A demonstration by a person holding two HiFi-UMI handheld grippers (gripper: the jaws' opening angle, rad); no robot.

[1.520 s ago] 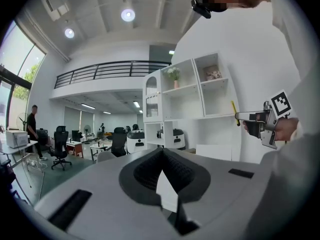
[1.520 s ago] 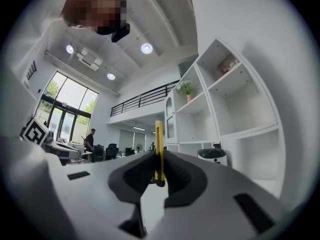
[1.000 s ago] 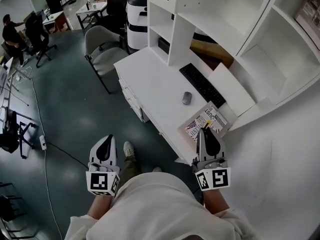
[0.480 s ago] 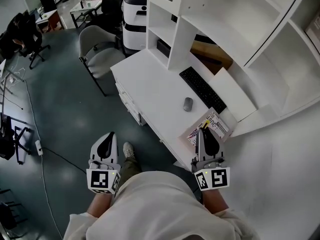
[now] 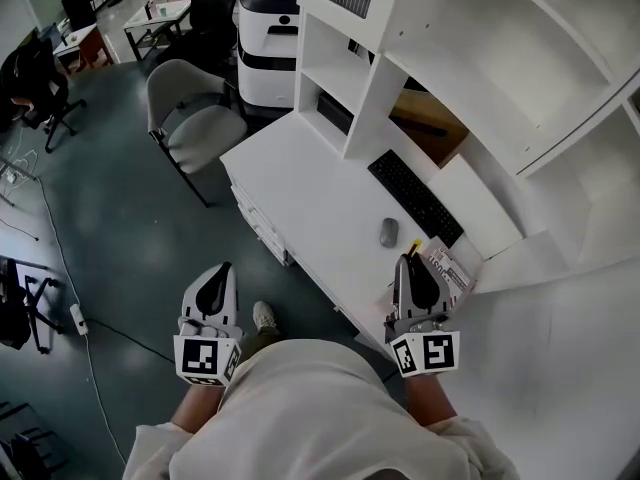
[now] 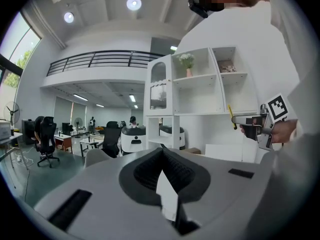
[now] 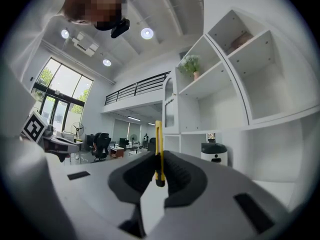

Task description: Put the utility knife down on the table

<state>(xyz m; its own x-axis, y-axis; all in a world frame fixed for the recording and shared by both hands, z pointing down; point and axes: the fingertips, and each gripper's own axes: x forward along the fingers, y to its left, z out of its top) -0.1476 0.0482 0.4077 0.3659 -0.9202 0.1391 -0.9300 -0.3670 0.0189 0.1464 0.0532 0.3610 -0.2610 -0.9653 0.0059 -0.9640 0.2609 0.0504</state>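
The right gripper (image 5: pixel 408 261) has its two jaws squeezed tight on the yellow utility knife (image 7: pixel 158 153). In the right gripper view the knife stands straight up between the dark pads (image 7: pixel 181 176). Its top pokes out past the jaw tips toward 12 o'clock and its bottom end sits low in the gap. The knife is up in the air, not down on the white table (image 5: pixel 300 183).

From above, the right gripper hangs over the table's near edge. The grey mouse (image 5: pixel 388 232) is near, at about 11 o'clock from the jaw tips. The black keyboard (image 5: pixel 415 198) lies farther off at 12 o'clock. A printed paper (image 5: pixel 452 270) lies just beside the gripper at 3 o'clock, and the gripper covers part of it.

The left gripper (image 5: pixel 224 269) is well apart at 9 o'clock, over the floor. Its jaws are pressed together with nothing in them.

From above only a tiny yellow bit of the knife (image 5: pixel 414 247) shows. The pads hide most of its sides, and I cannot see if the blade is out. The hands are mostly hidden behind the marker cubes.
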